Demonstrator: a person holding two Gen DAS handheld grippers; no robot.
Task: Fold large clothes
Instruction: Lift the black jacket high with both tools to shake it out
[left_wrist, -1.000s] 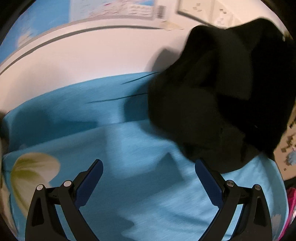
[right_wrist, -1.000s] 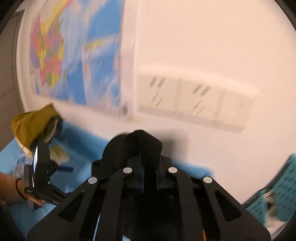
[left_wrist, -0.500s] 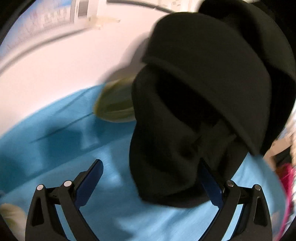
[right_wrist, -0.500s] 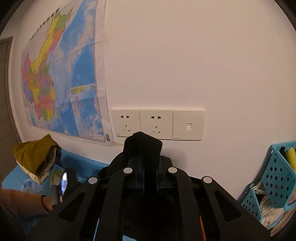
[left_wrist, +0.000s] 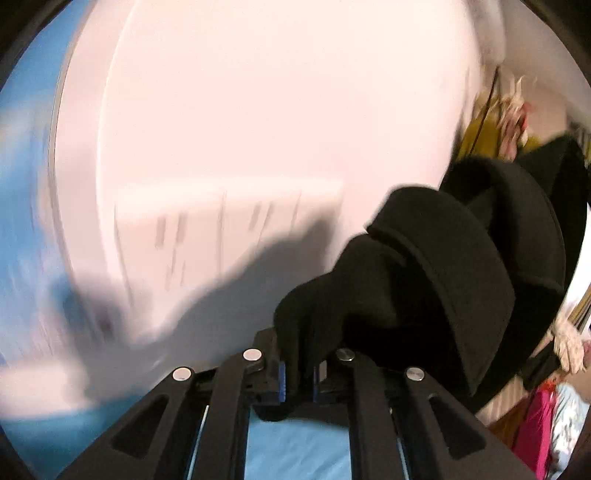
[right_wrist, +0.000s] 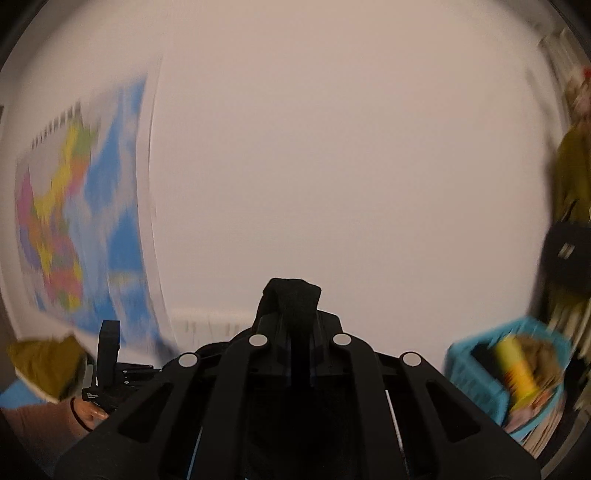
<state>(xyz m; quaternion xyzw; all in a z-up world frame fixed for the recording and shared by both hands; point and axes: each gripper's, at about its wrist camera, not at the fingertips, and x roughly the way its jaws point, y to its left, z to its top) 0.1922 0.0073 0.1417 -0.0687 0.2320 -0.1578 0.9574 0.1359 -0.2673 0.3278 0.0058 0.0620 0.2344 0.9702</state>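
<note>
The large black garment (left_wrist: 443, 277) hangs in thick folds at the right of the left wrist view, lifted off the blue bedsheet (left_wrist: 295, 450). My left gripper (left_wrist: 295, 376) is closing its jaws on a bunched edge of this cloth, and the blue pads press on it. In the right wrist view, my right gripper (right_wrist: 301, 354) tightens its jaws on another fold of the black garment (right_wrist: 291, 295), which sticks up between the fingers. The left gripper (right_wrist: 107, 354) and the hand (right_wrist: 88, 413) holding it show low at the left of that view. Both views are blurred.
A white wall with sockets (left_wrist: 221, 236) and a coloured map (right_wrist: 74, 221) lies straight ahead. An olive garment pile (right_wrist: 44, 365) sits at the left. A blue basket (right_wrist: 498, 369) with a yellow item stands at the right, below hanging clothes (right_wrist: 572, 177).
My left gripper went from wide open over the sheet to shut on the black garment and rose. Both views swung up toward the wall. The right gripper kept its grip.
</note>
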